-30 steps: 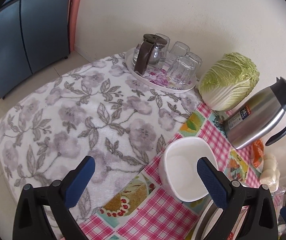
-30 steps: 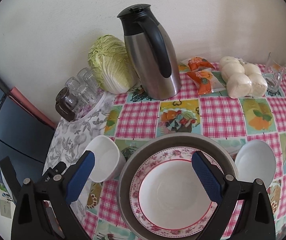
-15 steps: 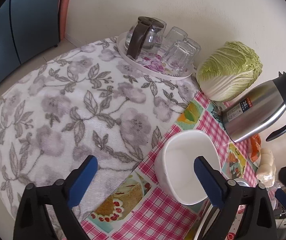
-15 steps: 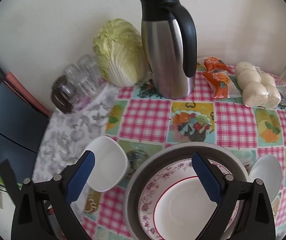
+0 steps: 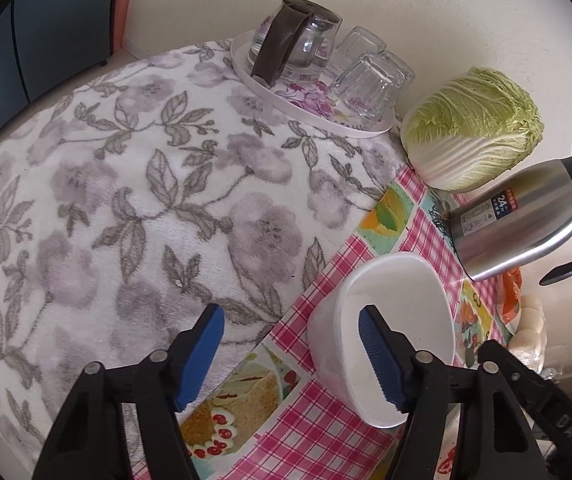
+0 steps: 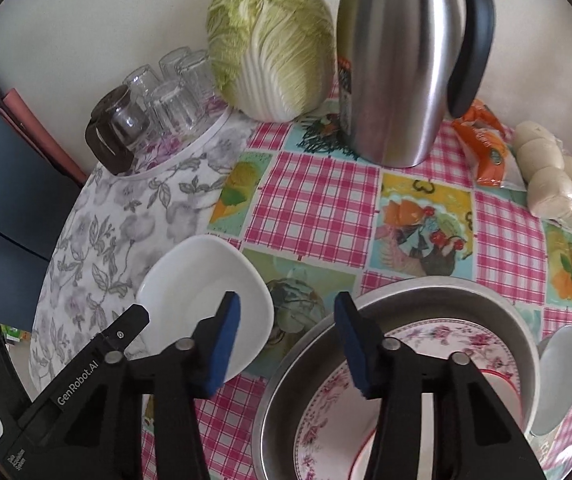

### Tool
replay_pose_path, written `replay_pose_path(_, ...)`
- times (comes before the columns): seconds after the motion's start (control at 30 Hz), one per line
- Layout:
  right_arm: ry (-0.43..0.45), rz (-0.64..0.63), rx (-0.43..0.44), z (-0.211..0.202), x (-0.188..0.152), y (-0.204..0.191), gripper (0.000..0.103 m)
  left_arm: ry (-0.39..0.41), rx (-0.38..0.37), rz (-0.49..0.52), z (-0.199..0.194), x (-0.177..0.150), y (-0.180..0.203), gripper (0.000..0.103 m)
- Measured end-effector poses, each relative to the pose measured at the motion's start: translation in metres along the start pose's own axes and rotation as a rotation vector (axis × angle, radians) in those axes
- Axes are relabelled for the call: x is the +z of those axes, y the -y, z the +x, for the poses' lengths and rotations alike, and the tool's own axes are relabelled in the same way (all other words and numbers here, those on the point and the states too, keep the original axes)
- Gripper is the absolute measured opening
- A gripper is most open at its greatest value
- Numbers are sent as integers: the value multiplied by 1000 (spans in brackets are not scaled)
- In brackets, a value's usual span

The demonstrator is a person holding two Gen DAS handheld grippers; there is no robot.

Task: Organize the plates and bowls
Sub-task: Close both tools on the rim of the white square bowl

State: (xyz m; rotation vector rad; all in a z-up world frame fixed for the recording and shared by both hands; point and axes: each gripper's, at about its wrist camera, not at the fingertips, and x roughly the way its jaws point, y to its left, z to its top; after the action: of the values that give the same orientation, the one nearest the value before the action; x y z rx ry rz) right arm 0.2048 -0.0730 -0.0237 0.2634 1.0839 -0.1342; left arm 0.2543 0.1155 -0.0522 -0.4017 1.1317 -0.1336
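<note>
Your left claw (image 5: 289, 332), jaws closing but not yet clamped, straddles the near rim of the white square bowl (image 5: 389, 320) at lower right; the right claw (image 6: 286, 320) hovers apart.

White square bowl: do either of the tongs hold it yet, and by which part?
Neither holds anything. The left tongs, just closing, straddle the white square bowl's near rim without pressing. The right tongs, also closing, are empty.

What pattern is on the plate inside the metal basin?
White with pink flowers and a red ring: the plate in the basin, clearest in the right wrist view.
</note>
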Motion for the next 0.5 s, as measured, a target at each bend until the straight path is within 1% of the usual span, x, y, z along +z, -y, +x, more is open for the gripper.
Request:
replay_pose_path(0.13,-25,-11,3,14,-1,-4,35,-9,-8,10,7,1,4,67)
replay_pose_path(0.2,-29,-15,-1,21,-1,-6,30,-17,-14,13,11,0,5,55)
replay_pose_path(0.33,-46,-28,-10,31,-2,-10,21,-37,-24,18,19,-1,6,47)
replay_pose_path(0.37,-49,-33,-10,34,-2,-11,19,-40,-25,20,20,-1,6,44)
replay_pose_path(0.47,-55,-44,-20,40,-2,-14,16,-47,-28,27,23,-2,8,37)
replay_pose_path(0.5,-58,-45,-22,42,-2,-15,16,-48,-31,27,24,-2,8,37)
